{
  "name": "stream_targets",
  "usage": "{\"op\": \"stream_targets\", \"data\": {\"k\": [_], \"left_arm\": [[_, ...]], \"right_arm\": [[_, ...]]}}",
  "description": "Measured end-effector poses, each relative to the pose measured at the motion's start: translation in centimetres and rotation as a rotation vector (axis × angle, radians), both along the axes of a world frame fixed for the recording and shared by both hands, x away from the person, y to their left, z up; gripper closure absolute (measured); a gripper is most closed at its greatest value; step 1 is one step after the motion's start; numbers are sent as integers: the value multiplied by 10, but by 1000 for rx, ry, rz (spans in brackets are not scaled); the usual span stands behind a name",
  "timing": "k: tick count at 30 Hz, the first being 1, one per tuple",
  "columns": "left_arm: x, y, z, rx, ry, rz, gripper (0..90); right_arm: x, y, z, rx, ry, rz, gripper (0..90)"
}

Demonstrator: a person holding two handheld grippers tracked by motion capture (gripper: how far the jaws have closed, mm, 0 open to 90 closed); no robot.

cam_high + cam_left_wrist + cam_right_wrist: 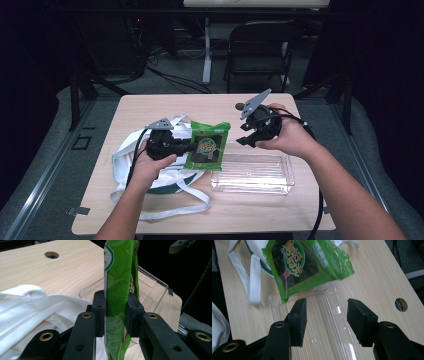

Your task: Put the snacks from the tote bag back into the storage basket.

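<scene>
A green snack packet (207, 145) hangs above the table, pinched by my left gripper (192, 147). In the left gripper view the packet (120, 290) stands edge-on between the two shut pads (98, 312). The packet (304, 265) appears flat-on in the right gripper view, over the near end of a clear plastic tray (324, 322). My right gripper (245, 140) floats above the tray's (252, 172) far side, open, with nothing between its fingers (298, 320). A white cloth bag (150, 170) lies under my left hand.
The wooden table (150, 107) has a round cable hole (239, 106) near its back edge. A dark folding chair (260, 50) stands behind the table. The bag's straps (185, 200) trail toward the front edge.
</scene>
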State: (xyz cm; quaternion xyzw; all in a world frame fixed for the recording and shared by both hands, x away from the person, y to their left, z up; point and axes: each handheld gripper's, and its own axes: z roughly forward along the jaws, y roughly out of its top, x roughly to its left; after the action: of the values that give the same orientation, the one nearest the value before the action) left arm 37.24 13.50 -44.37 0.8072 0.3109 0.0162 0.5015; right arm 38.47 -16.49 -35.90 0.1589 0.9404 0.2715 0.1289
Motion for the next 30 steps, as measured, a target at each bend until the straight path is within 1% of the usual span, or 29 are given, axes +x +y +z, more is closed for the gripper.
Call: {"op": "stream_targets", "data": {"k": [1,2,6,9,10,12,14,17,20,21,23,24,25,30], "left_arm": [[0,-2,-1,0,3,-6,738],[-1,-3,-2,2,6,-14,738],[-2,-11,-4,19,10,-34,738],[-3,-16,-6,20,13,-49,739],[-3,-17,-7,22,12,-54,738],[-4,-20,-8,28,16,-61,739],[-4,-23,-9,26,18,-66,738],[-5,-27,-10,36,22,-79,738],[-6,-30,-11,37,17,-85,738],[-7,-30,-11,40,15,-87,738],[-7,-31,-11,38,15,-88,739],[-7,-32,-11,39,13,-88,739],[-7,-32,-11,39,13,-90,739],[-9,-34,-9,37,1,-100,739]], "right_arm": [[0,1,0,-1,-3,3,484],[-1,2,0,9,0,4,475],[-1,6,1,3,1,21,464],[-1,10,0,-1,-1,33,451],[-1,11,-1,9,-3,32,448],[-2,13,0,-6,-3,44,441],[-2,16,0,-3,-3,51,434],[-3,20,0,3,-3,56,429],[-2,23,-1,-7,-2,68,428],[-2,25,-2,-1,1,69,428],[-2,27,-3,-8,5,77,428],[-2,28,-3,-19,5,83,428],[-2,30,-5,-15,11,89,428],[-2,32,-7,-27,17,94,428]]}}
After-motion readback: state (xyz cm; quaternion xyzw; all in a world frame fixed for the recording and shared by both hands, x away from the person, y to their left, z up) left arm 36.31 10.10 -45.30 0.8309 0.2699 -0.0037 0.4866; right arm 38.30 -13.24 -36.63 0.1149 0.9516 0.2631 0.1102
